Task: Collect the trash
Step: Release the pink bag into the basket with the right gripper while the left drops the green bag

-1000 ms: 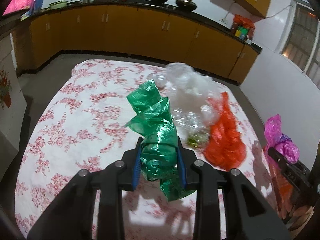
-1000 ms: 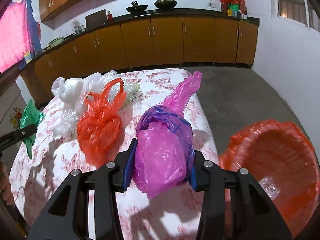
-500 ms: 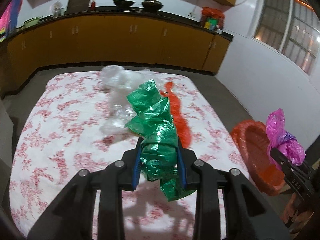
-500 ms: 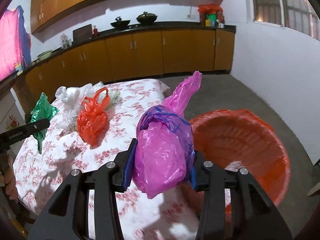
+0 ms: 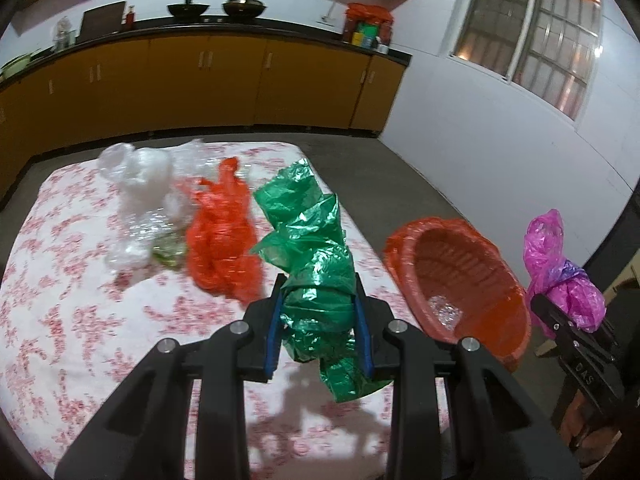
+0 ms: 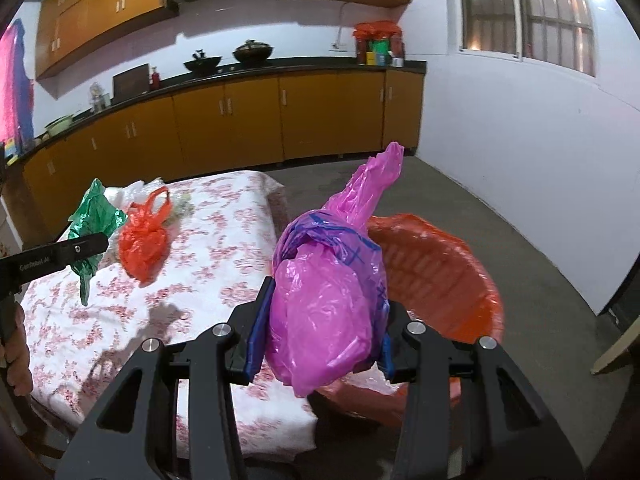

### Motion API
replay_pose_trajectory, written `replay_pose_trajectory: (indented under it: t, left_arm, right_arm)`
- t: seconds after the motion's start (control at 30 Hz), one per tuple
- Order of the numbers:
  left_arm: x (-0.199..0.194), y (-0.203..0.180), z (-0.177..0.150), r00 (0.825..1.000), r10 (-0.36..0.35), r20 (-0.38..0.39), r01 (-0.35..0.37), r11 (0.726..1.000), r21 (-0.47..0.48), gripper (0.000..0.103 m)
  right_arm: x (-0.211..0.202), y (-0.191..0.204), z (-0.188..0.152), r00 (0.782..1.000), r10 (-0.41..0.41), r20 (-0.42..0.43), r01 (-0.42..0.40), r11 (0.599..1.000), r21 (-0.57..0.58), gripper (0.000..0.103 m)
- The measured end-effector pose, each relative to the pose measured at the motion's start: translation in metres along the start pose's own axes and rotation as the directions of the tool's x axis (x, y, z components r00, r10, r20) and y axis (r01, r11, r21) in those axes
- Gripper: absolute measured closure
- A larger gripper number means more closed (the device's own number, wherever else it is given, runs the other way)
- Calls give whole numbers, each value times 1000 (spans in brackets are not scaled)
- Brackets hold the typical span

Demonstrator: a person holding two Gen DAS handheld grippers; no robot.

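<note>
My left gripper (image 5: pixel 318 330) is shut on a crumpled green plastic bag (image 5: pixel 312 248) and holds it above the table's right part. My right gripper (image 6: pixel 318 334) is shut on a pink plastic bag (image 6: pixel 328 300) and holds it over the near rim of the orange basket (image 6: pixel 448 276). The basket (image 5: pixel 472 280) stands on the floor off the table's right edge, with a clear scrap inside. An orange bag (image 5: pixel 220 236) and clear plastic bags (image 5: pixel 140 200) lie on the floral tablecloth (image 5: pixel 60 300).
Wooden kitchen cabinets (image 6: pixel 240 120) with pots on the counter run along the back wall. A white wall with a window (image 5: pixel 532 36) is on the right. Grey floor (image 6: pixel 540 260) lies around the basket.
Both grippers have swung right with their bags. The orange basket has come into the left view and fills more of the right view, with the pink bag now over its rim.
</note>
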State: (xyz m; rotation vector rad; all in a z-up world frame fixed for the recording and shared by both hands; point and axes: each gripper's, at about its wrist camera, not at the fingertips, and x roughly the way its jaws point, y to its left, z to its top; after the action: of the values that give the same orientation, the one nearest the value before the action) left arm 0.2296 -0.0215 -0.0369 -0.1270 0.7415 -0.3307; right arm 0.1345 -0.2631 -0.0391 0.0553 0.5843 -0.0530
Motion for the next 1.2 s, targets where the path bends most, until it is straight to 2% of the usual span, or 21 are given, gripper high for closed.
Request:
replay_pose_trajectory:
  t: [0.33,0.8,1.2]
  left_arm:
    - [13,-39,1,995,-95,-22,96,994,54,72]
    - [45,-91,5,969,-235,-77,243,965,103,72]
    - [84,-126,5,950,-281,-135,299,944,138,72]
  right_arm:
    - [-5,-25,-4,998,-54,10,53,997,57,59]
    - [0,-57,-5,996,-94,11,91,986,137,59]
    - [11,-77,5,995,-98,25,92,979,182,59]
